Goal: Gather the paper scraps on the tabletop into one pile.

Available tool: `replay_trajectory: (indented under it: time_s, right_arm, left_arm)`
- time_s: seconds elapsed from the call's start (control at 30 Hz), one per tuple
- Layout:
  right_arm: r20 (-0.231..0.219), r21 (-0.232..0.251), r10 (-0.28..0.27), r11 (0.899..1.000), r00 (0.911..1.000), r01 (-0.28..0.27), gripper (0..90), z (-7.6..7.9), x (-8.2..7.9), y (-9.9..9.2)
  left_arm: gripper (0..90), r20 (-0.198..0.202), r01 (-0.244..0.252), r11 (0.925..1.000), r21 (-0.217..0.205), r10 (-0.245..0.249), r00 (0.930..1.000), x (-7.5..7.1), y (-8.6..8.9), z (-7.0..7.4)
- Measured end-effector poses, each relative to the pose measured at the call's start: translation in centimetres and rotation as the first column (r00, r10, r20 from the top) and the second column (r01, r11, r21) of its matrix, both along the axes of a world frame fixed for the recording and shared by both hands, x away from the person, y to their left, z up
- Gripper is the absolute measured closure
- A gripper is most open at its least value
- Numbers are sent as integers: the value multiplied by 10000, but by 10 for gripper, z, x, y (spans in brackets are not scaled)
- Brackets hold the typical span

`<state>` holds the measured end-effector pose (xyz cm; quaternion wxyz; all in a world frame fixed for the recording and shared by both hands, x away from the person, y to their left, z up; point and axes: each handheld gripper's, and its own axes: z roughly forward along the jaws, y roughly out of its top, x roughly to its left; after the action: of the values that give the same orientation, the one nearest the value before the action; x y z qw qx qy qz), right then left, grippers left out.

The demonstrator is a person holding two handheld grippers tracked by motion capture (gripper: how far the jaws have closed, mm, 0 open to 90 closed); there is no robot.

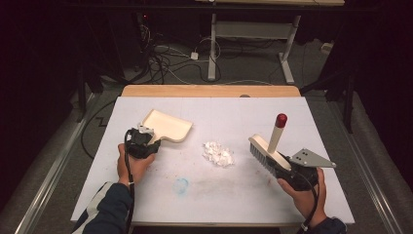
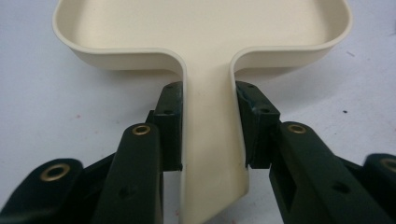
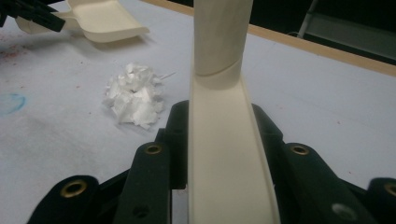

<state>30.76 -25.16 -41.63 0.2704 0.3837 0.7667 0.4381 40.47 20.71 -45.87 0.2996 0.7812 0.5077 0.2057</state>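
A cream dustpan lies flat on the white table at the left. My left gripper is shut on its handle; in the left gripper view both pads press the sides of the handle, with the tray beyond. At the right, my right gripper is shut on the back of a cream hand brush, whose red-tipped handle points up. The brush body sits between the pads of the right gripper. A small pile of white paper scraps lies between dustpan and brush.
The white table sheet has a faint blue smudge near the front and reddish specks. A wooden table edge runs along the back. Beyond it are cables and a desk frame on the floor.
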Motion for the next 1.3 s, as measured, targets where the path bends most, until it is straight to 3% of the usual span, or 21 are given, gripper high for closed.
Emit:
replay_trajectory:
  time_s: [0.4, 0.53, 0.67, 0.87, 1.3]
  right_arm:
    - [-18, 78, -10, 10000, 10000, 10, 676, 0, 0, -2]
    - [-5, 47, 8, 10000, 10000, -8, 676, 0, 0, -2]
    - [-1, 44, 11, 10000, 10000, -11, 676, -1, 1, -2]
    - [11, 61, 0, 10000, 10000, 0, 676, 0, 0, -3]
    - [-8, 42, 6, 10000, 10000, -6, 676, -1, 1, -2]
  left_arm:
    - [636, 860, 598, 9982, -47, -592, 9945, -19, 5, 29]
    - [636, 1123, 989, 9947, 270, -1014, 9885, -28, 6, 37]
    - [636, 1311, 1278, 9915, 243, -1299, 9828, -36, 8, 44]
    - [636, 1370, 1840, 9819, 441, -1884, 9725, -48, 5, 51]
    - [636, 1481, 3045, 9496, 746, -3125, 9383, -79, -5, 53]
